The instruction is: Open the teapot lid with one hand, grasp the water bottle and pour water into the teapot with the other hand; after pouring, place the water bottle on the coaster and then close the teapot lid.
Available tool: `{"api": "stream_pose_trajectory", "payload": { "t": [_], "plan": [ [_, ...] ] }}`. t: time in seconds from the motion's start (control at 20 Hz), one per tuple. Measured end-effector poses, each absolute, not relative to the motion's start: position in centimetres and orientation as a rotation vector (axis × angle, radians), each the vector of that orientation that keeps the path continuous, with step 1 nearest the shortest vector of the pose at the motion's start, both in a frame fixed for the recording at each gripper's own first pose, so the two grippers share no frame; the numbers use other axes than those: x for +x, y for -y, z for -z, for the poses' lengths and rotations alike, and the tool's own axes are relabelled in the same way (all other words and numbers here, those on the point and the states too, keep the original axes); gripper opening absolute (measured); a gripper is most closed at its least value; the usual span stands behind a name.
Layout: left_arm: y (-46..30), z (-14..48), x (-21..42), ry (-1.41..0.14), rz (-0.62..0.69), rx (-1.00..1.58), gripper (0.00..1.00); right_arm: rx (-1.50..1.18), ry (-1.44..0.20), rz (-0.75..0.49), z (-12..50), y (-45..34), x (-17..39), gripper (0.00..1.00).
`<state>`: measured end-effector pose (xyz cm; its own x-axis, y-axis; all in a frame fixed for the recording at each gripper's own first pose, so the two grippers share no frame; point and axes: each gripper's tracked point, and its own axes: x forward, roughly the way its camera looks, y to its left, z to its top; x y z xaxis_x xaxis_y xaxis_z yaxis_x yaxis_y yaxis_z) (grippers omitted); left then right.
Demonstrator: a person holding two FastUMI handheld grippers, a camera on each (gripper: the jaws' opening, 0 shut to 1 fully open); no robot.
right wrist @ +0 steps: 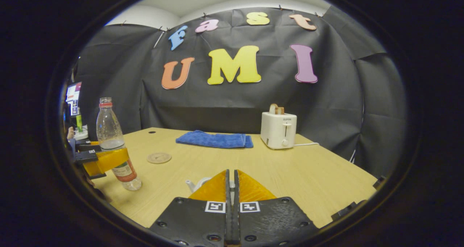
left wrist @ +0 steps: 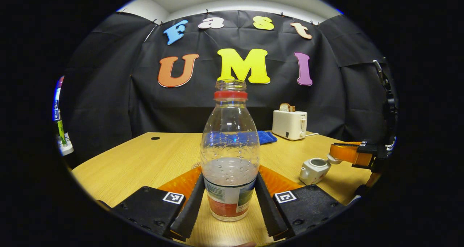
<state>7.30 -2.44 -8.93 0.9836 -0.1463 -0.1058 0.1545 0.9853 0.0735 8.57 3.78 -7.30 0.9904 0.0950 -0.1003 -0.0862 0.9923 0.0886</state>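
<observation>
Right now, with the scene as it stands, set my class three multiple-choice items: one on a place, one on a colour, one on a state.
1. Where does the round tan coaster lie?
A on the wooden table beside the clear plastic water bottle
B on a chair
C under the small white ceramic teapot

2. What colour is the ring on the bottle's neck?
A blue
B red
C green

3. How is the teapot?
A lidded
B tipped over
C upright and open

Answers:
1 A, it lies flat on the table near the bottle.
2 B, the ring shows red under the bottle's open mouth.
3 C, its mouth gapes, with the white lid held off it at the right gripper.
</observation>
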Motion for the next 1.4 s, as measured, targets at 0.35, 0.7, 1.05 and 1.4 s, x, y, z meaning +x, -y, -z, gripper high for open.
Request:
{"api": "stream_pose_trajectory", "payload": {
  "t": [0.35,0.7,1.05,1.4],
  "plan": [
    [2.9,5.2,7.1,-0.014,0.096,0.370,0.75,0.113,-0.113,-0.076,7.3,-2.1,7.6,0.00],
    [5.1,6.2,7.2,-0.094,0.117,0.612,0.74,0.121,-0.127,-0.046,7.8,0.3,7.1,0.00],
    [6.3,9.4,8.0,-0.220,0.151,0.893,0.74,0.151,-0.139,-0.006,7.9,3.0,7.3,0.00],
    [5.9,10.7,9.2,-0.284,0.142,1.124,0.77,0.152,-0.152,0.025,8.2,5.3,7.5,0.00]
  ]
}}
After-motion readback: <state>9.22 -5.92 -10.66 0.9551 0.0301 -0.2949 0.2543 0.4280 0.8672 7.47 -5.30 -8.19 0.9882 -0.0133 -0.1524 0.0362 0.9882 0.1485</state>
